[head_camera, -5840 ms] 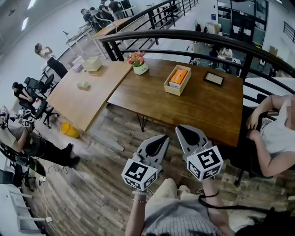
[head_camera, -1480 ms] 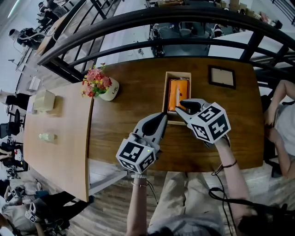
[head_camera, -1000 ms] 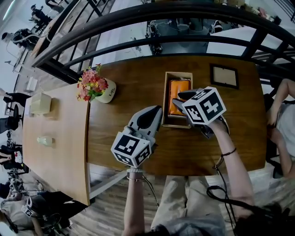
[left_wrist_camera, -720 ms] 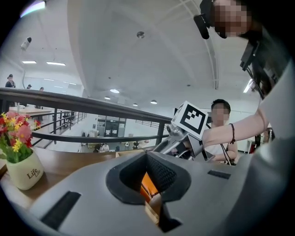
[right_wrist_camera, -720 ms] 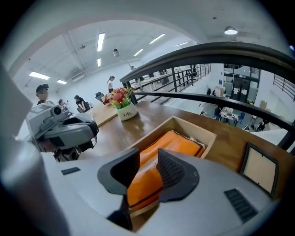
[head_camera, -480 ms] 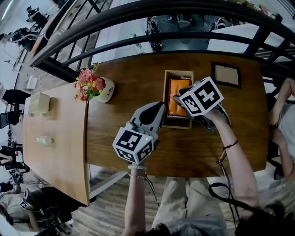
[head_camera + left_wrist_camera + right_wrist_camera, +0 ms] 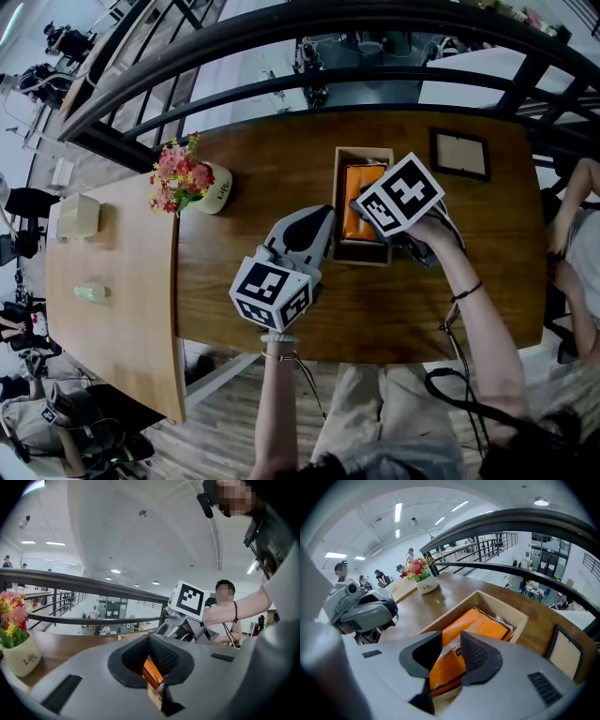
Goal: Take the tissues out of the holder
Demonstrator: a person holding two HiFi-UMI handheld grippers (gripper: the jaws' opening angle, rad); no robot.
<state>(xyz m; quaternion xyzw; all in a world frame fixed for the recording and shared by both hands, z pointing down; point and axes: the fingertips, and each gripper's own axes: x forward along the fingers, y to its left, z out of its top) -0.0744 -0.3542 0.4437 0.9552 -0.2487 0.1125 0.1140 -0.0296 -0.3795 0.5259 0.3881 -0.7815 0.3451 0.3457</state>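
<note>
An orange tissue pack [image 7: 362, 180] lies in an open wooden holder [image 7: 338, 187] at the middle of the dark wooden table [image 7: 281, 159]. My right gripper [image 7: 359, 208] is tipped down over the pack's near end. In the right gripper view its jaws [image 7: 451, 641] stand close together with the orange pack [image 7: 476, 625] pinched between them, inside the holder [image 7: 513, 613]. My left gripper [image 7: 323, 212] hovers just left of the holder, shut and empty. Its own view [image 7: 150, 641] shows the pack [image 7: 151, 671] beyond the closed tips.
A white pot of flowers [image 7: 202, 183] stands at the table's left end. A dark picture frame [image 7: 459, 153] lies right of the holder. A black railing [image 7: 309, 84] runs behind the table. Another person's arm [image 7: 572, 202] is at the right edge.
My right gripper has swung over the holder and tilted down onto the pack's near end. The left gripper has stayed beside the holder.
</note>
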